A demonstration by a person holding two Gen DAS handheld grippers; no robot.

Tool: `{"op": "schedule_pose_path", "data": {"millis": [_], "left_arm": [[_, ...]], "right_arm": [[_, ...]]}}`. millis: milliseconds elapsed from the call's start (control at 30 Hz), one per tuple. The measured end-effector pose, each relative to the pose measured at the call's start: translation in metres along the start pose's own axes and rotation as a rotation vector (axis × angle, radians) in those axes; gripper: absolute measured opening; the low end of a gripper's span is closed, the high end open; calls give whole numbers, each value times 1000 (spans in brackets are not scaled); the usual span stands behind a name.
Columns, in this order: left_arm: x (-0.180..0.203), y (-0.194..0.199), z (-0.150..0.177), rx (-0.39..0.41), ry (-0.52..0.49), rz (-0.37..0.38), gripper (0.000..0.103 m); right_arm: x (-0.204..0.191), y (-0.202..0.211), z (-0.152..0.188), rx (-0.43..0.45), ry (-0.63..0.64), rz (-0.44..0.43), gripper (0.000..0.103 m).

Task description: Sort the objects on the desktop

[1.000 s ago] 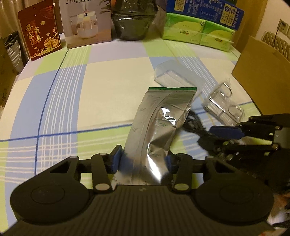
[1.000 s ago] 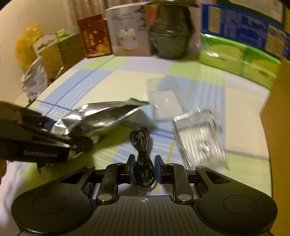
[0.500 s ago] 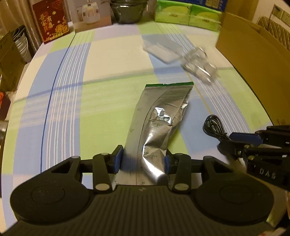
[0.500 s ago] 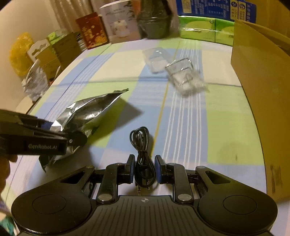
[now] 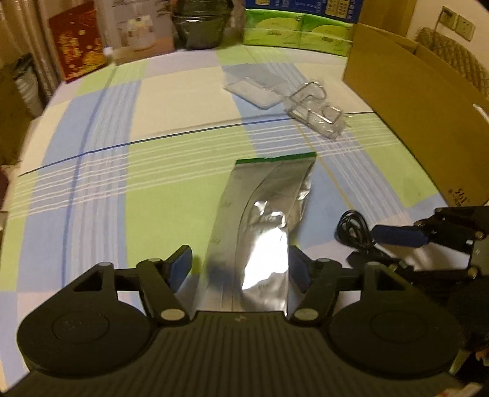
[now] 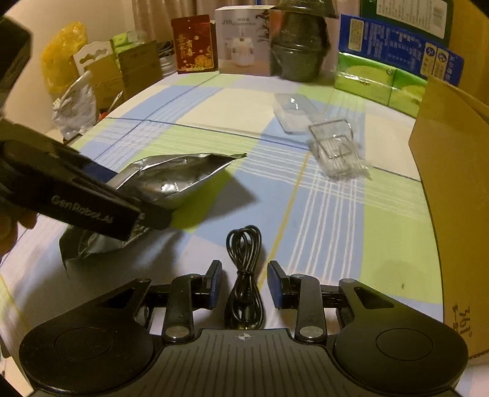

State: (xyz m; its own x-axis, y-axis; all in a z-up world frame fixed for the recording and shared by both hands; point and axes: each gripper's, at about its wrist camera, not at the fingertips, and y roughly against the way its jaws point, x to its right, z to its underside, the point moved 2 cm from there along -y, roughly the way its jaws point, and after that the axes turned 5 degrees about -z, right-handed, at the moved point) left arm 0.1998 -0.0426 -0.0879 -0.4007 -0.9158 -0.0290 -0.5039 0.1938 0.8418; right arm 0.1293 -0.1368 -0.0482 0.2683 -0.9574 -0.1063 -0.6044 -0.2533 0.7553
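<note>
A silver foil pouch [image 5: 262, 220] [image 6: 171, 183] with a green top strip lies lengthwise on the checked tablecloth. Its near end sits between the jaws of my left gripper [image 5: 240, 268]. Those jaws are opening: the left pad stands clear of the foil and the right pad is just beside it. A coiled black cable [image 6: 244, 241] [image 5: 351, 232] lies on the cloth between the jaws of my right gripper [image 6: 244, 282]. A small gap shows on each side, so that gripper is open. The two grippers are side by side, the left one's finger [image 6: 91, 198] over the pouch.
A large cardboard box [image 5: 412, 107] [image 6: 452, 183] walls off the right side. Two clear plastic cases [image 5: 318, 113] [image 5: 256, 88] lie mid-table. Green tissue packs [image 5: 299, 33], a dark pot [image 5: 198, 27] and a red box [image 5: 79, 39] line the far edge. The table edge curves away at left.
Both grippers drew back toward the near side, carrying the pouch and the cable away from the clear cases. The left jaws then spread off the pouch, and the right jaws widened around the cable.
</note>
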Motion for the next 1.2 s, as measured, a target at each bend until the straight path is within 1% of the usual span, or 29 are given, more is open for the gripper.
{"op": "schedule_pose_path", "data": {"millis": [33,67,167,233,333,400,467,500,600,667,800,933,1067,1200], "left_arm": [[0,-2,-2,-5,-6,10,64],[0,-4,-3,-8,-18,11,64],[2,-11,-5,-23,-53,-20,64],[3,-15,-4,-35,-66,-27,62],[4,-17,-4,-45,-81,-19,55],[5,-18,-5,-45,-81,-10,48],[7,-18,-5,-46,-83,-19,45],[8,-17,-5,-46,-82,-18,41],[11,-17,-6,-46,-83,-16,35],[11,-15,-5,-44,-69,-11,34],[10,-6,0,-26,10,27,31],[18,4,2,-19,21,4,31],[23,15,7,-23,71,1,31],[32,32,12,-14,94,-13,31]], "right_arm": [[0,-1,0,2,-1,9,12],[2,-2,-2,1,-6,12,11],[6,-1,-3,3,-39,10,11],[7,-1,-4,3,-51,13,11],[9,-1,-6,3,-68,13,11],[9,0,-6,3,-76,12,11],[10,0,-6,3,-83,7,10],[11,0,-7,3,-88,6,11],[12,2,-5,7,-103,11,10],[14,4,-6,16,-111,19,10],[16,9,-6,35,-121,30,10],[16,19,-3,44,-120,35,10],[17,34,0,65,-142,29,10],[17,54,-1,98,-162,25,10]]}}
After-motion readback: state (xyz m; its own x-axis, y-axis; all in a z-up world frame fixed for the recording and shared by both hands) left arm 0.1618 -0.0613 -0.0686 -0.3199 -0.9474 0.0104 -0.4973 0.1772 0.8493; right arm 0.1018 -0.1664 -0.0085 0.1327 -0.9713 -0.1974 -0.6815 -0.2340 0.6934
